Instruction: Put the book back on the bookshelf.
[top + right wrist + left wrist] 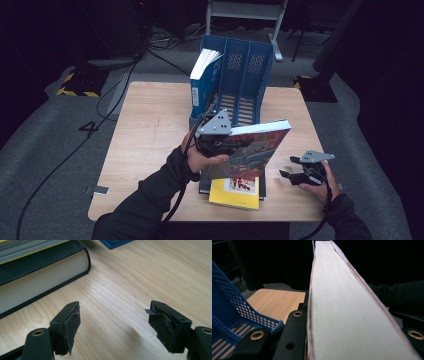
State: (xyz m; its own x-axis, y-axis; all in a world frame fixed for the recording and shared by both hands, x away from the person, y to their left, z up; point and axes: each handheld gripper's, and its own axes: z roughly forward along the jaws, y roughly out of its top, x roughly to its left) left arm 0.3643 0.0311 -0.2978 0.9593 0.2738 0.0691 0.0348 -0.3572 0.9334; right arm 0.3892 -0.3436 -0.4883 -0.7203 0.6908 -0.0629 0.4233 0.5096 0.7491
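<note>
Left gripper (227,142): fingers clamped on a book (255,147), lifted near the blue rack (245,75).
Right gripper (295,167): fingers spread, empty, over the table (150,125).
Progress: one book (206,75) racked; two books (235,190) remain stacked.

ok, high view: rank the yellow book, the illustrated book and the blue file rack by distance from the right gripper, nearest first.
1. Yellow book: lying on the stack at the near table edge, left of the right gripper.
2. Illustrated book: clamped in the left gripper, tilted above the stack; close to the first.
3. Blue file rack: at the far edge.
</note>
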